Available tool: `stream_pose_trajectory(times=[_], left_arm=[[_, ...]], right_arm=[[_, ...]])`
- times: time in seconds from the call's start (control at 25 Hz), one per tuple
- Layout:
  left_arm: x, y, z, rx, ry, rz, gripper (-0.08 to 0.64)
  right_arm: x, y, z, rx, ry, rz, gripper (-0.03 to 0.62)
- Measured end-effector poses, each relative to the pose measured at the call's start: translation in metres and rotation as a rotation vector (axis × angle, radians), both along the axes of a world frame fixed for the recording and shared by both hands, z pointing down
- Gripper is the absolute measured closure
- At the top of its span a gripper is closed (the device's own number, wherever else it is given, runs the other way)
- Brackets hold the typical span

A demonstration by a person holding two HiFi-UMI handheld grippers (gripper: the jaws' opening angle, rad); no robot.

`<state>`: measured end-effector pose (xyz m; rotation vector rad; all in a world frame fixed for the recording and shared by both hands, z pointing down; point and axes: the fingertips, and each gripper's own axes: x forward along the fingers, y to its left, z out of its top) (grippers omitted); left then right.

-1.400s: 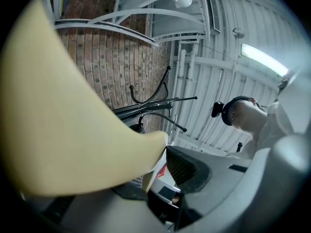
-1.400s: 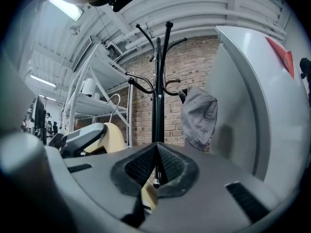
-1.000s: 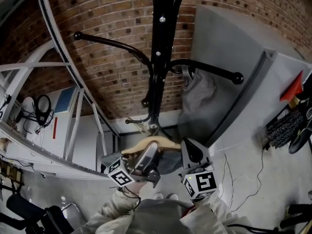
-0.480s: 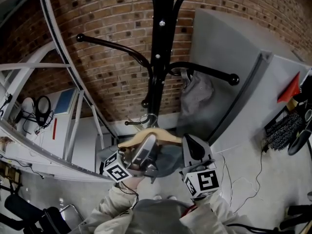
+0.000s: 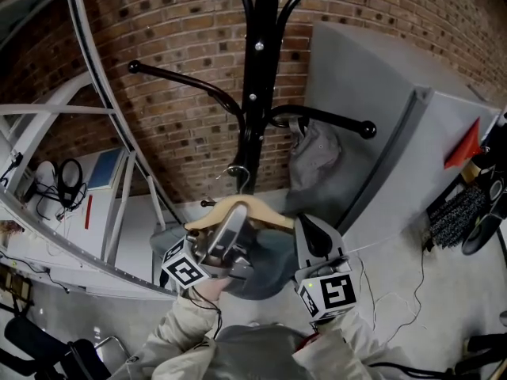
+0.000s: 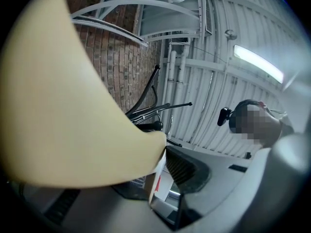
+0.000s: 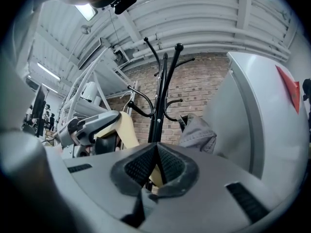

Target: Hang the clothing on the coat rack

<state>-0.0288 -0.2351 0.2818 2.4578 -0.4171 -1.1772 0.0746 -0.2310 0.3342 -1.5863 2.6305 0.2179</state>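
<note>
The left gripper (image 5: 236,226) is clamped on a wooden hanger (image 5: 261,210). Its jaws stand wide, and in the left gripper view the pale wood fills the space against the one pad that shows. It grips the hanger near the middle of the arch and points upward toward the coat rack (image 5: 257,93).

The right gripper (image 7: 156,148) has its jaws drawn together so the pads almost meet at the tips. A cream sliver of the hanger sits in the narrow gap between them. It is at the end of the hanger farther to the right of the rack's pole.

The clothing (image 5: 265,269) — a dark grey piece — hangs from the hanger in front of the foot of the rack, low between the two grippers. The hanger's metal hook (image 5: 238,176) stands upright just left of the pole, below the rack's lower arms, and is on none of them.

On the rack's lower right arm (image 5: 333,121) a lighter grey garment (image 5: 311,155) hangs close beside the pole. A brick wall (image 5: 174,46) stands behind the rack, and a tall grey cabinet (image 5: 380,117) stands just to its right — near the hung garment.
</note>
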Motion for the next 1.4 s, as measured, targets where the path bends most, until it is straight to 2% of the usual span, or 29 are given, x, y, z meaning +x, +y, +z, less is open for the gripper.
stream_pose_trajectory(times=[0.4, 0.92, 1.24, 1.4], left_arm=[[0.003, -0.019, -0.007, -0.021, 0.005, -0.016, 0.451], [0.002, -0.041, 0.009, -0.060, 0.008, -0.064, 0.449], [-0.003, -0.058, 0.025, -0.103, 0.051, -0.055, 0.449], [-0.003, -0.068, 0.032, -0.097, 0.040, -0.068, 0.449]], right_arm=[[0.009, 0.001, -0.005, 0.003, 0.008, 0.011, 0.569], [0.016, -0.004, 0.007, -0.022, -0.007, 0.010, 0.569], [0.015, -0.009, 0.013, -0.035, -0.013, 0.004, 0.569], [0.019, -0.014, 0.017, -0.045, -0.014, 0.009, 0.569]])
